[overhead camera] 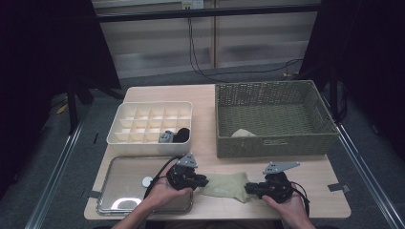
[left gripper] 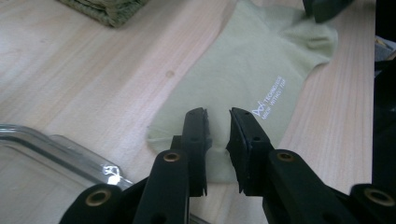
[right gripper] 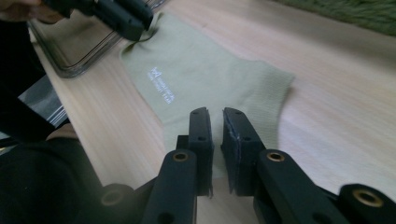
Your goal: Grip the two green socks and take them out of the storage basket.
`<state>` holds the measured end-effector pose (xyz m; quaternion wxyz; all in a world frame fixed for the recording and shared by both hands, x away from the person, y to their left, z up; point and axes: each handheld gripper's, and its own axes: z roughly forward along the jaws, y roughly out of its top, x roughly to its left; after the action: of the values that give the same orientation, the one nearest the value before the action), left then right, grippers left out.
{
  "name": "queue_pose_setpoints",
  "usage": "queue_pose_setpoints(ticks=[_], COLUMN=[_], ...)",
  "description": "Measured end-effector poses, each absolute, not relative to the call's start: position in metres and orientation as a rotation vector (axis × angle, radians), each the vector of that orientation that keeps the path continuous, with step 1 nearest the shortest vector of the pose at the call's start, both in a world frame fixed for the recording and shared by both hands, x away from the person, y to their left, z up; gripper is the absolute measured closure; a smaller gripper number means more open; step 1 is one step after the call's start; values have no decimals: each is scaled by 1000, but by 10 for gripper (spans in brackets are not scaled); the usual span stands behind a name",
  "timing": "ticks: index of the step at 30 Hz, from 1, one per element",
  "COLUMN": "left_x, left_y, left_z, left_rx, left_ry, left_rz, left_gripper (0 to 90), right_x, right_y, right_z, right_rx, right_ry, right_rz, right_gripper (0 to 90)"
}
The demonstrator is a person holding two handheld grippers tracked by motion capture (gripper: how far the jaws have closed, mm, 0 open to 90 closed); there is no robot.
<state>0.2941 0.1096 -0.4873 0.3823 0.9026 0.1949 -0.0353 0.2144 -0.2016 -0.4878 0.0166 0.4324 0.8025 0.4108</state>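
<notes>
In the high view, a pale green sock (overhead camera: 224,187) lies flat on the wooden table (overhead camera: 315,191) at the lower middle of the frame, just below the woven basket (overhead camera: 277,143). The left gripper (overhead camera: 204,181) sits at the sock's left end and the right gripper (overhead camera: 247,188) at its right end, each held by a hand coming in from the bottom edge. A metal tray (overhead camera: 119,186) lies at the lower left, partly under the left hand, and a white divided box (overhead camera: 148,138) stands above it in the left centre, with a dark item and a grey item in its bottom row. A light cloth piece (overhead camera: 242,133) rests on the basket floor.

In the left gripper view, the sock (left gripper: 243,74) stretches from the lower middle to the upper right, white lettering along it. The left gripper (left gripper: 218,115) has its jaws drawn close, a narrow gap between them, over the near end of the sock; whether the pads pinch the fabric I cannot tell. The tray corner (left gripper: 60,149) shows at the lower left.

In the right gripper view, the sock (right gripper: 205,84) runs from the middle to the upper left, where the left gripper (right gripper: 140,23) meets its far end. The right gripper (right gripper: 215,114) has its jaws nearly together over the sock's ribbed near end; a grip cannot be confirmed.
</notes>
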Motion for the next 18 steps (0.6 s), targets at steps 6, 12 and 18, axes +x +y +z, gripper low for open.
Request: queue_pose_setpoints(ticks=[6, 12, 18], left_x=[293, 286, 282], left_y=[110, 107, 101], left_z=[-492, -493, -493], left_rx=[2324, 2318, 2317], left_ry=[494, 473, 454], left_rz=[-91, -121, -135], left_gripper=[761, 749, 729], right_x=[220, 226, 232], right_y=[-200, -210, -217], right_z=[-497, -497, -498], right_rx=[1338, 1382, 1420], right_ry=[2548, 2488, 2449], right_rz=[1170, 1149, 1153], right_gripper=[845, 841, 830])
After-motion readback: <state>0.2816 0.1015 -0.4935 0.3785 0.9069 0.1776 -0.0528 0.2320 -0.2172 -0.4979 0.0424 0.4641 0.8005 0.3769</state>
